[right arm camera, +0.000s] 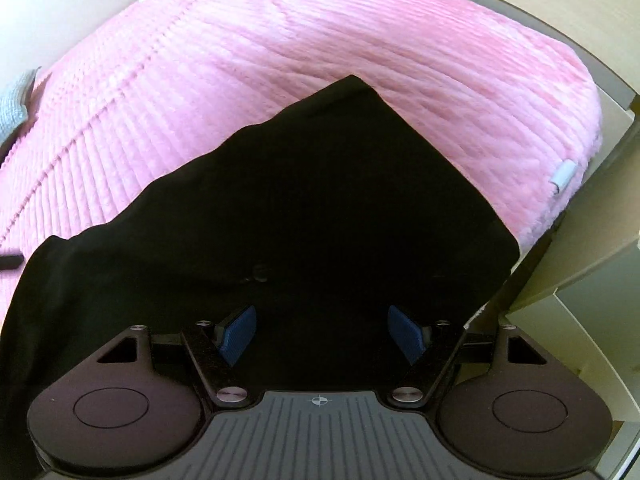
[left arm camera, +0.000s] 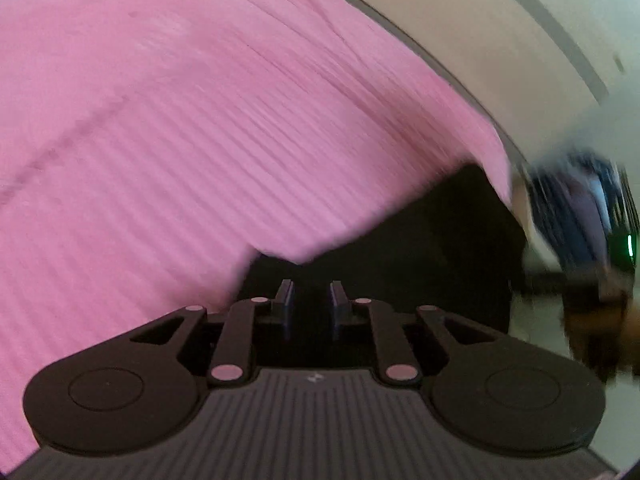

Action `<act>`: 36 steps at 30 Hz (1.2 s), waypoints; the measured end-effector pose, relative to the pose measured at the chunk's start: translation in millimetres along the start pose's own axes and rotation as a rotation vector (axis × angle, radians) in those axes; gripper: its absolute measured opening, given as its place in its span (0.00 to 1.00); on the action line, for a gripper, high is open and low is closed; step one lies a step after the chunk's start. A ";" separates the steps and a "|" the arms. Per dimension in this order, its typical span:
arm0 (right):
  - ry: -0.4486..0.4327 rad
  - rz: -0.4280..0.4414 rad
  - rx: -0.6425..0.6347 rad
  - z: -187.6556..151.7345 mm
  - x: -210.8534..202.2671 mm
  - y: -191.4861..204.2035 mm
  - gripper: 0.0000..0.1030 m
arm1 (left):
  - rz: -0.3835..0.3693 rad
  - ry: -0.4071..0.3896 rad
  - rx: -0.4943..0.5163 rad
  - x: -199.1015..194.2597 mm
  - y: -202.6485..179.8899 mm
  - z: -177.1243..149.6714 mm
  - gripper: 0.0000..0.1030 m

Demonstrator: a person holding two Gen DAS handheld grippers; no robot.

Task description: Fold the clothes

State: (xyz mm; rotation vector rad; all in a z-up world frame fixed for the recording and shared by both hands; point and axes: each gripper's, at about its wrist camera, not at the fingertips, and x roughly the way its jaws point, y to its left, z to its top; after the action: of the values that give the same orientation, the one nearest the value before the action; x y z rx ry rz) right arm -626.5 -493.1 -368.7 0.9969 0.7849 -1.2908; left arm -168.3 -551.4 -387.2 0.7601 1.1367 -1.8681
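You are hovering the right gripper (right arm camera: 320,332), jaws released, over the black garment (right arm camera: 300,200); the left gripper (left arm camera: 311,300), nearly clenched and empty, risks missing its edge.

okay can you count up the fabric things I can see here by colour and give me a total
Pink: 1, the ribbed pink blanket
Black: 1, the black garment lying on it
Grey: 1, a grey cloth at the left edge of the right wrist view, only partly in frame
Total: 3
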 end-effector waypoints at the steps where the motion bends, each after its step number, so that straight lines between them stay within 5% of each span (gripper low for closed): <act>1: -0.002 -0.002 -0.002 0.5 2.3 -3.3 0.74 | 0.013 0.035 0.022 11.3 -1.3 -6.7 0.13; 5: -0.004 0.040 0.030 5.0 6.9 -22.3 0.73 | 0.064 0.101 0.092 37.8 0.5 -17.5 0.10; 10: -0.009 0.040 0.000 7.4 -7.3 -23.5 0.73 | 0.182 0.096 0.074 2.0 5.7 -15.8 0.09; 14: 0.023 0.003 0.004 9.3 -11.0 -16.0 0.74 | 0.329 0.128 -0.041 -44.1 25.5 -45.5 0.10; 23: 0.048 0.153 -0.273 0.6 -28.3 93.3 0.78 | 0.529 0.117 -0.334 -165.0 36.2 -169.1 0.13; 32: 0.198 0.301 -0.389 -107.5 0.6 255.2 0.83 | 0.546 0.125 -0.352 -223.4 85.3 -303.9 0.21; 34: 0.242 0.252 -0.402 -138.4 9.3 283.2 1.00 | 0.561 0.128 -0.358 -241.8 106.1 -336.2 0.22; 36: 0.235 0.147 -0.465 -167.4 8.0 311.1 1.00 | 0.589 0.158 -0.390 -261.1 130.4 -374.5 0.22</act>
State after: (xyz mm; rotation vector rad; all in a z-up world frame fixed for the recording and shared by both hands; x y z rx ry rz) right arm -307.1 -344.0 -394.2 0.8150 1.1109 -0.8188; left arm 105.2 -163.3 -387.3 0.9030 1.1678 -1.0759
